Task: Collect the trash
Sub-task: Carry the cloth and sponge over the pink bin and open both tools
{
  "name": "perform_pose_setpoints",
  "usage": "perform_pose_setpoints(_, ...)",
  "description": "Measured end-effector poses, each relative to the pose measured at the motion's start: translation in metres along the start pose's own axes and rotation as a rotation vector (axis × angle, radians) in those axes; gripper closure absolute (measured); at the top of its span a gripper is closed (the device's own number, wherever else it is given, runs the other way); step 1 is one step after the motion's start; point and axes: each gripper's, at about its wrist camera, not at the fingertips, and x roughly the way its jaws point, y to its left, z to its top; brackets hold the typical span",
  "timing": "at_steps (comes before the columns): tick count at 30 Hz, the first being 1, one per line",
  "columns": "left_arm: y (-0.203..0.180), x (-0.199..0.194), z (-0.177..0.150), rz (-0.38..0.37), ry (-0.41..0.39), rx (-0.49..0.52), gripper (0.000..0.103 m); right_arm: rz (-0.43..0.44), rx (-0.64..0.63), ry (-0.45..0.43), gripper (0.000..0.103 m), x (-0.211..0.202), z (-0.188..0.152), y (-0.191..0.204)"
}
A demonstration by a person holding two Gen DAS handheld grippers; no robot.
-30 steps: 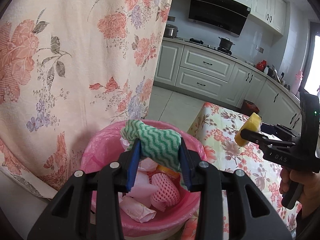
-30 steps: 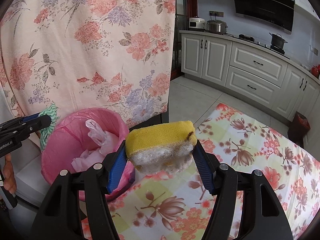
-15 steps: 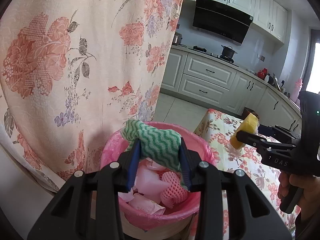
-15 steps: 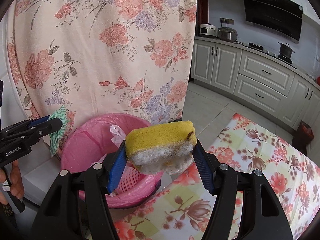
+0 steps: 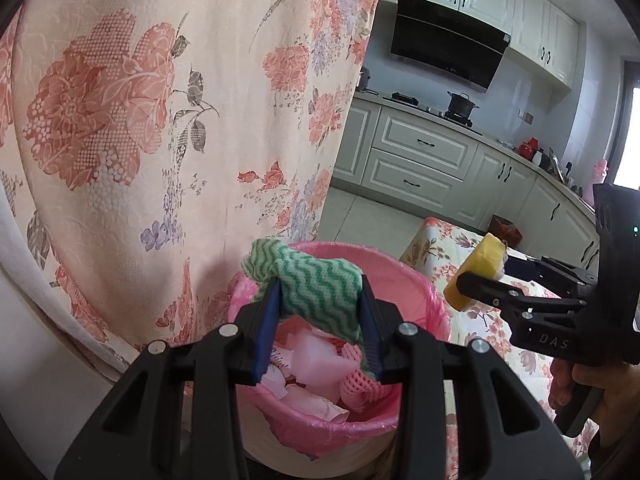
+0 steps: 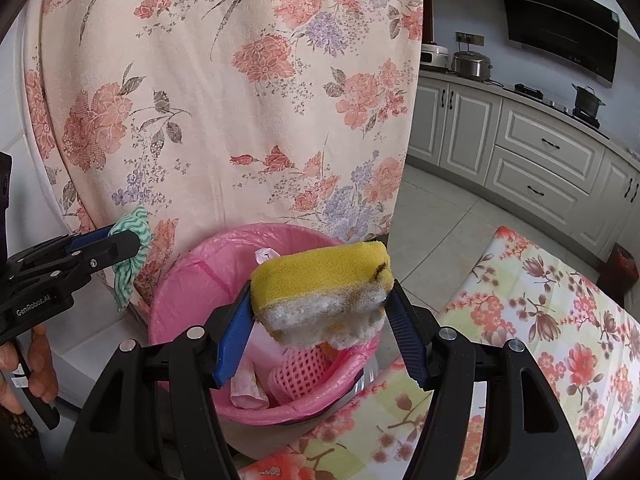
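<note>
Green-and-white zigzag cloth (image 5: 316, 292) is pinched between the blue-padded fingers (image 5: 267, 332) of the left gripper (image 5: 320, 324), and it hangs over the round bin with a pink plastic liner (image 5: 416, 284). Pink wrappers and a pink foam net (image 5: 360, 390) lie inside this bin. At the right, the right gripper (image 5: 480, 280) holds a yellow sponge with a white scouring side (image 5: 480, 270) above the flowered desk cloth (image 5: 440, 244).

From the right wrist view, the same sponge (image 6: 324, 280) is squeezed between the right fingers (image 6: 234, 336), just over the bin's near rim (image 6: 288, 410). The left gripper (image 6: 116, 244) with its cloth (image 6: 130, 264) is at the left, beside the flowered curtain (image 6: 240, 100).
</note>
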Motion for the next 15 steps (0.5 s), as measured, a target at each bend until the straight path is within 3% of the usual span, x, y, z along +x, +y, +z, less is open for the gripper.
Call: perform_pose_setpoints(15,0.012,0.029,0.003,0.016,0.052,0.011,0.066,-0.004,-0.021,0.073,0.041,0.043,0.006,0.017)
